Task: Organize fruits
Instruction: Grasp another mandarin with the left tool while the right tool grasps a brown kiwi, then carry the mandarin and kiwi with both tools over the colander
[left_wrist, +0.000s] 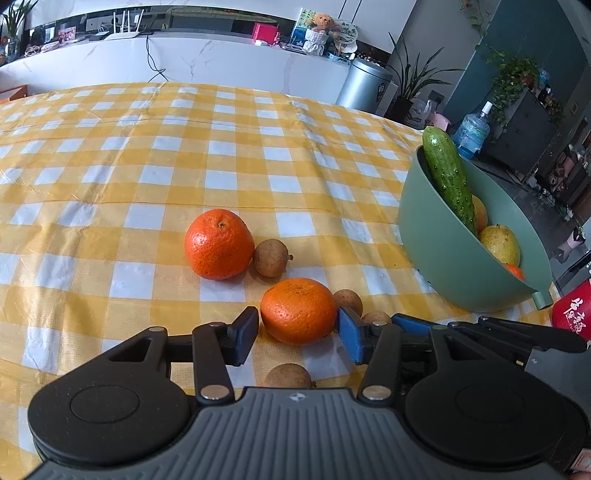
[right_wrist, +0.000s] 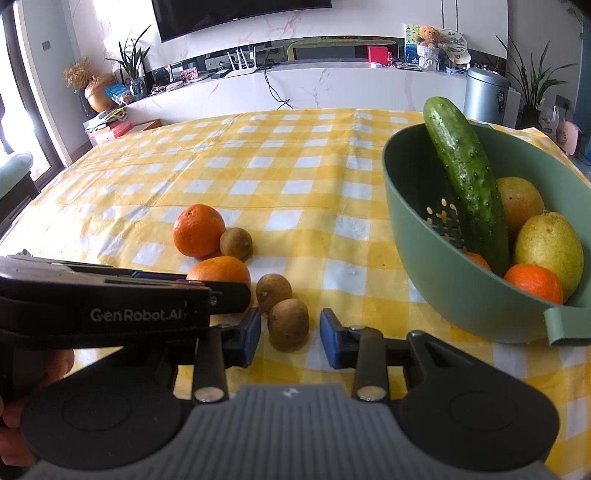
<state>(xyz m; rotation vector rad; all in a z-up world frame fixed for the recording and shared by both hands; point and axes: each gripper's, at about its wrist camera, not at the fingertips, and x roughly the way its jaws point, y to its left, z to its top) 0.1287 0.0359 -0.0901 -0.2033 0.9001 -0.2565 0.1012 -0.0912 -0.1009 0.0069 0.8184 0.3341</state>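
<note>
Left gripper (left_wrist: 297, 338) straddling the near tangerine (left_wrist: 298, 311), jaws standing open at either side; right pad (left_wrist: 350, 339) touching or all but touching the peel, left pad (left_wrist: 245, 341) standing just clear, so not gripping. Right gripper (right_wrist: 290, 338) bracketing a brown longan (right_wrist: 288, 328), jaws partly open, small gaps showing on both sides, not holding it. A second longan (right_wrist: 273, 291) sitting just behind the first one, touching it or nearly so. Another longan (left_wrist: 287, 376) lying on the cloth close under the left gripper's body. Farther out, a second tangerine (left_wrist: 218, 243) resting beside one more longan (left_wrist: 270, 257), the two touching. Everything lying on the yellow-and-white checked tablecloth (left_wrist: 147, 155). Over to the right, a green colander bowl (right_wrist: 436, 280) standing on the cloth, holding a cucumber (right_wrist: 467, 177) leaning upright against its rim, a yellow pear (right_wrist: 548, 251), a mango-like yellow fruit (right_wrist: 521, 203) and an orange tangerine (right_wrist: 533, 282) at the bottom. A hand (right_wrist: 22, 402) showing at the left edge of the right wrist view, beneath the left gripper's black body.
</note>
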